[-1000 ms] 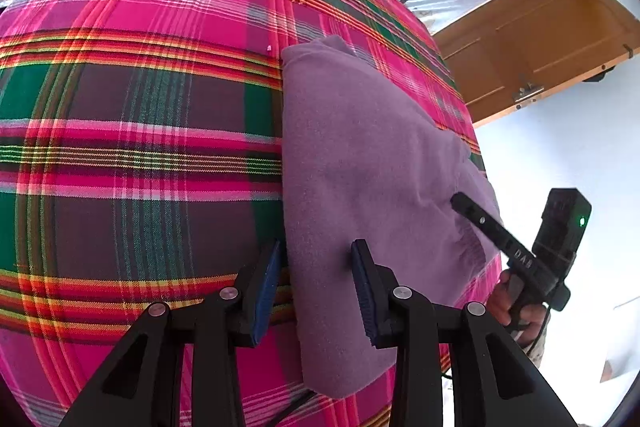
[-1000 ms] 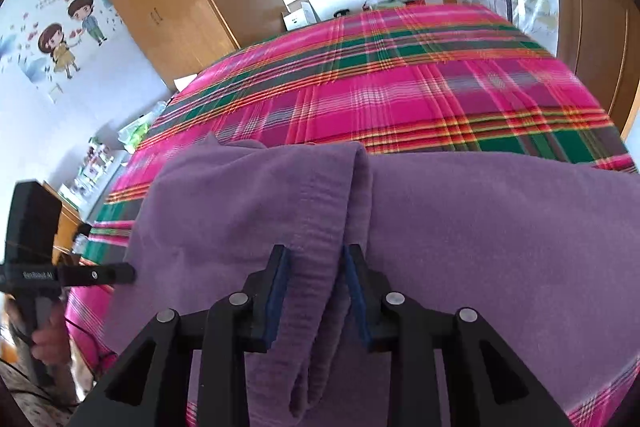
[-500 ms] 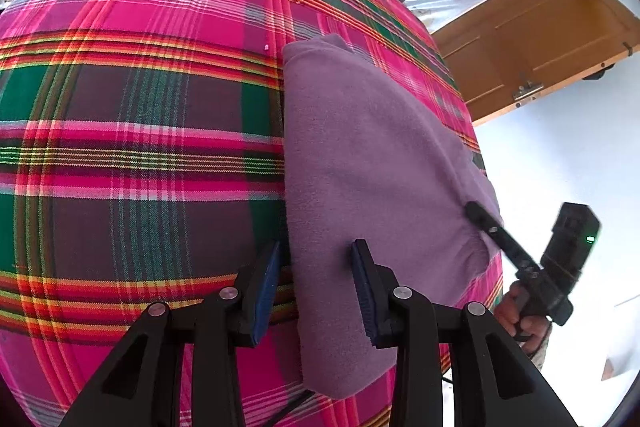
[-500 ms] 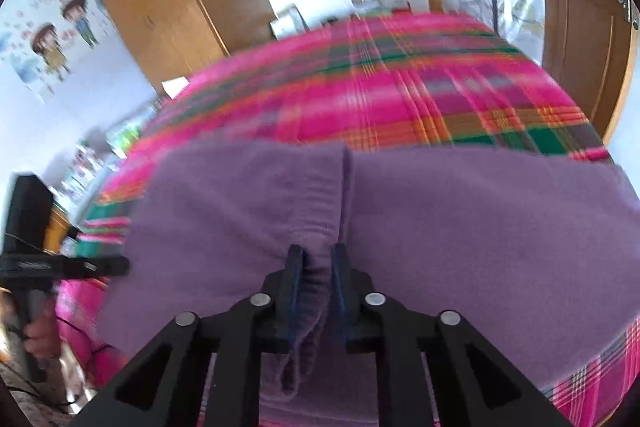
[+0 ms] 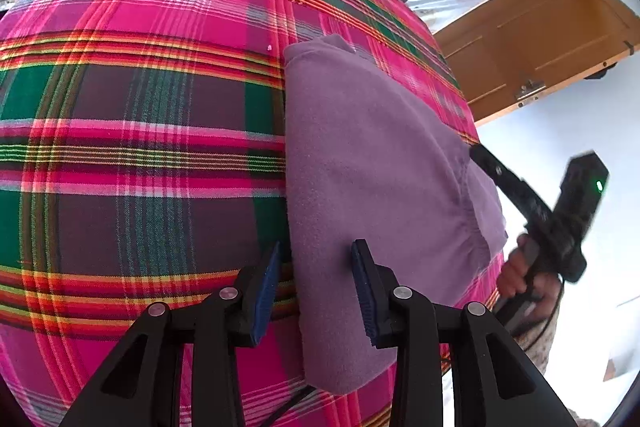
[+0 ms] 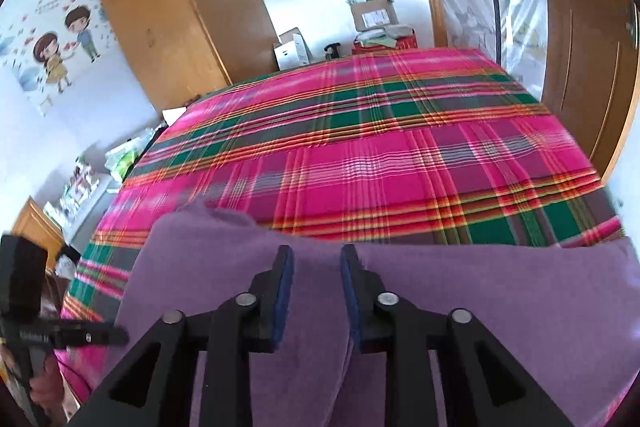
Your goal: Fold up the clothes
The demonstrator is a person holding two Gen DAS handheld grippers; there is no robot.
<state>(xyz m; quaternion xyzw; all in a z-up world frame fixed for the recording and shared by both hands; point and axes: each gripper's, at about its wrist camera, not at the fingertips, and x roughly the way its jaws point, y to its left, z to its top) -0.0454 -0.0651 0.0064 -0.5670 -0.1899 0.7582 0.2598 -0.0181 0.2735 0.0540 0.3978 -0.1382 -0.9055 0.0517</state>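
On the near corner of the bed lies the soft purple fleece garment, folded into a long panel that runs from the bed's edge up across the pink, green and red plaid bedspread. What has just changed is on the right side: a moment ago the right gripper was pinched on a raised ridge of the fleece, and now its jaws are opening, the ridge has dropped flat, and the blue pads stand apart above the cloth with nothing pressed between them. From the left camera that same gripper shows as a dark tool in the person's hand, lifted off the garment's right-hand edge and slightly blurred. The left gripper has not shifted; it hangs about half open over the garment's left edge, one pad over the plaid and the other over the fleece, gripping nothing as far as I can see. I read this as one fold just laid and let go: the fleece rests smooth with only a gathered seam near the right edge. The piece looks long still, so a further fold, end to end, seems the likely remainder. Beyond the bed stand wooden wardrobe doors, cardboard boxes and a cartoon wall sticker.
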